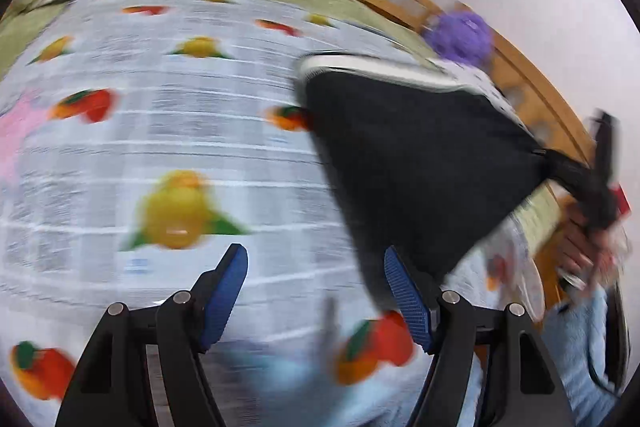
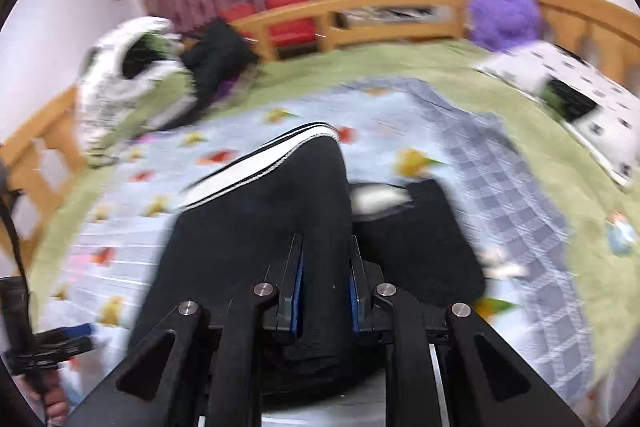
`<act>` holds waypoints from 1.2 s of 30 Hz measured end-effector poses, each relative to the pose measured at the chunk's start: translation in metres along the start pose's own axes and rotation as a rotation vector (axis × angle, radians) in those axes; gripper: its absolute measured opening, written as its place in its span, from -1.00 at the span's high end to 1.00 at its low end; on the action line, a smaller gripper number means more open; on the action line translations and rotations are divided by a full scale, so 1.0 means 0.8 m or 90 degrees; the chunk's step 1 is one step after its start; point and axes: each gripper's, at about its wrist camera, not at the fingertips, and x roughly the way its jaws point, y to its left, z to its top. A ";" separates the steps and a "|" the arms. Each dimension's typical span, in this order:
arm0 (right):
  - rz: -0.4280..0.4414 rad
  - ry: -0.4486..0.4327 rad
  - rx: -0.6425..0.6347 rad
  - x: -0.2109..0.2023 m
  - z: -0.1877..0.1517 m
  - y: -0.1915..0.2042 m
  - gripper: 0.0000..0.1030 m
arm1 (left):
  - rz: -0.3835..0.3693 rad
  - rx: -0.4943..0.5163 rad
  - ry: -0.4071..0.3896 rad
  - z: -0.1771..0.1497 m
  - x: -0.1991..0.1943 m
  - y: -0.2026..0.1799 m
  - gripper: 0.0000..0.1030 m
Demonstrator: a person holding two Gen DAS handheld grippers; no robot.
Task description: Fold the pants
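The black pants with a white side stripe hang lifted above the bed at the right of the left wrist view. One bunched corner is pinched by my right gripper, which a hand holds. In the right wrist view my right gripper is shut on a fold of the black pants, which drape away toward the blanket. My left gripper stands open over the blanket, its blue pads holding nothing, just left of the hanging cloth. It also shows as my left gripper at the lower left.
A fruit-print blanket covers the green sheet of a bed with a wooden rail. A purple plush toy, a spotted pillow and a pile of bedding beside a black garment lie at the far side.
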 end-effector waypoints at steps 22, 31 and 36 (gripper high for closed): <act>0.064 0.029 0.122 0.037 -0.057 -0.097 0.67 | 0.169 0.166 0.000 -0.024 0.094 -0.126 0.33; 0.032 0.032 0.145 0.053 -0.070 -0.124 0.61 | 0.144 0.170 0.008 -0.025 0.103 -0.122 0.23; -0.005 -0.006 0.125 0.027 -0.065 -0.128 0.31 | 0.096 0.126 -0.008 -0.019 0.096 -0.101 0.37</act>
